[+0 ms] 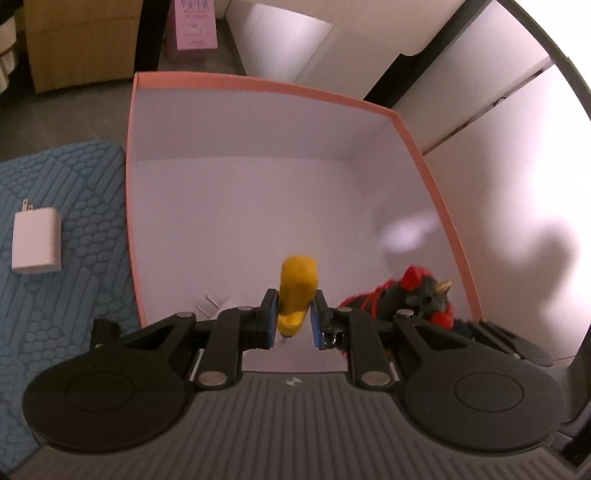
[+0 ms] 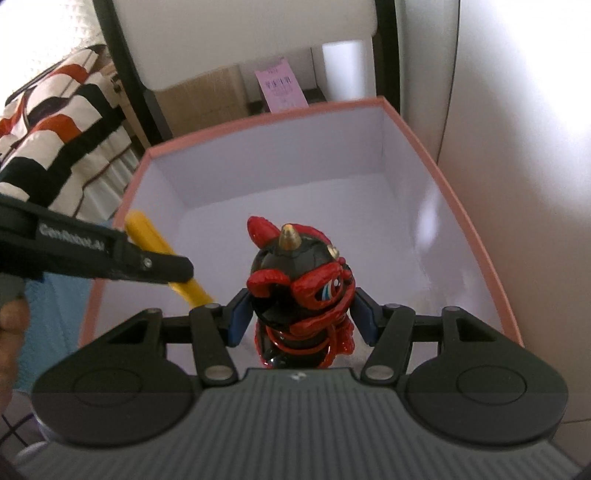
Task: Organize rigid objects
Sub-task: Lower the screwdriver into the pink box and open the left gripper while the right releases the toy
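My left gripper (image 1: 293, 317) is shut on a yellow plastic piece (image 1: 297, 288) and holds it over the near part of the pink-rimmed white box (image 1: 266, 86). In the right wrist view the same yellow piece (image 2: 140, 230) pokes out past the left gripper's black fingers (image 2: 162, 267). My right gripper (image 2: 301, 319) is shut on a black and red horned figurine (image 2: 299, 284), held over the box (image 2: 476, 236) near its front wall. The figurine also shows in the left wrist view (image 1: 410, 295), at the box's right side.
A white charger plug (image 1: 36, 240) lies on a blue textured mat (image 1: 66, 295) left of the box. A small white item (image 1: 212, 306) lies on the box floor. White cabinet panels (image 1: 498, 155) stand to the right. A cardboard box (image 1: 81, 44) and pink sign (image 1: 195, 24) stand behind.
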